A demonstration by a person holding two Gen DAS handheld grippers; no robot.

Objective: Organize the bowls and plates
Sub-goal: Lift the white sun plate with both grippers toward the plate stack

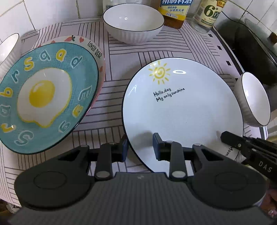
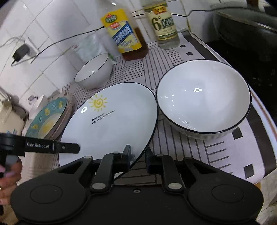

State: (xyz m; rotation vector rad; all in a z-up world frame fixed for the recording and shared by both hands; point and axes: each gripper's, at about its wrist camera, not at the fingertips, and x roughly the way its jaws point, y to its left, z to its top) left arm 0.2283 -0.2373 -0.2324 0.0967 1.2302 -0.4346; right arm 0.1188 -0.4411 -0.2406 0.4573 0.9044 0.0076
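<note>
The white plate point(image 1: 181, 110), printed with a yellow sun and a line of script, fills the middle of both views, lying on the striped cloth point(image 1: 117, 60). In the left wrist view its near-left rim passes between the two pads of the left gripper point(image 1: 140, 147), one pad under the rim and the other over the plate's face; the jaws stand narrow, clamped on that rim. In the right wrist view the right gripper point(image 2: 138, 156) is clamped on the plate's near-right rim in the same way. Each gripper points steeply down from the lower edge of its frame. To the left, a teal plate point(image 1: 46, 97) with a fried-egg picture sits tilted on a stack, its edge just beside the white plate with a strip of cloth between. At the right, a white bowl point(image 2: 204, 97) with a dark rim nearly touches the plate's edge. A second white bowl point(image 1: 133, 24) stands well apart at the top centre, before two bottles point(image 1: 174, 12) along the tiled wall. At lower left of the right wrist view, a hand point(image 2: 8, 178) grips the left tool's handle.
</note>
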